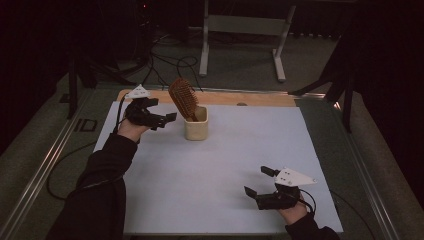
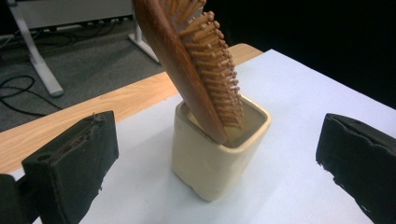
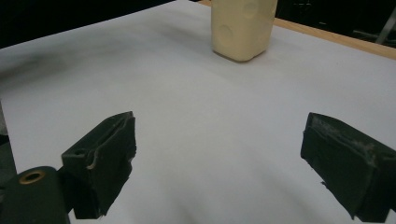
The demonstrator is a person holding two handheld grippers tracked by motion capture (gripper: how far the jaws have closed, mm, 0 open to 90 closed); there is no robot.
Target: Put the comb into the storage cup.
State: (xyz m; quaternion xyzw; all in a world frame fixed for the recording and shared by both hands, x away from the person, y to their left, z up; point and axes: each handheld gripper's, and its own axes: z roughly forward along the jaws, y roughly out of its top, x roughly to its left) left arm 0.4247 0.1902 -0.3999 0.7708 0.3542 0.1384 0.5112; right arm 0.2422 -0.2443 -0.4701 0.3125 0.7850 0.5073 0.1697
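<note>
Here, brush (image 1: pixel 182 96) seen leaning in cup (image 1: pixel 196 127), upper centre. Left gripper (image 1: pixel 167 118) spread, empty, beside cup; right gripper (image 1: pixel 259 181) spread, empty, lower right. Cup could be tipped if nudged.

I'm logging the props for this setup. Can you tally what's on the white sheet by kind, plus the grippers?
Hairbrush: 1, standing tilted in the cup
Cup: 1, cream
Grippers: 2, left gripper and right gripper, both open and holding nothing
Total: 4
</note>
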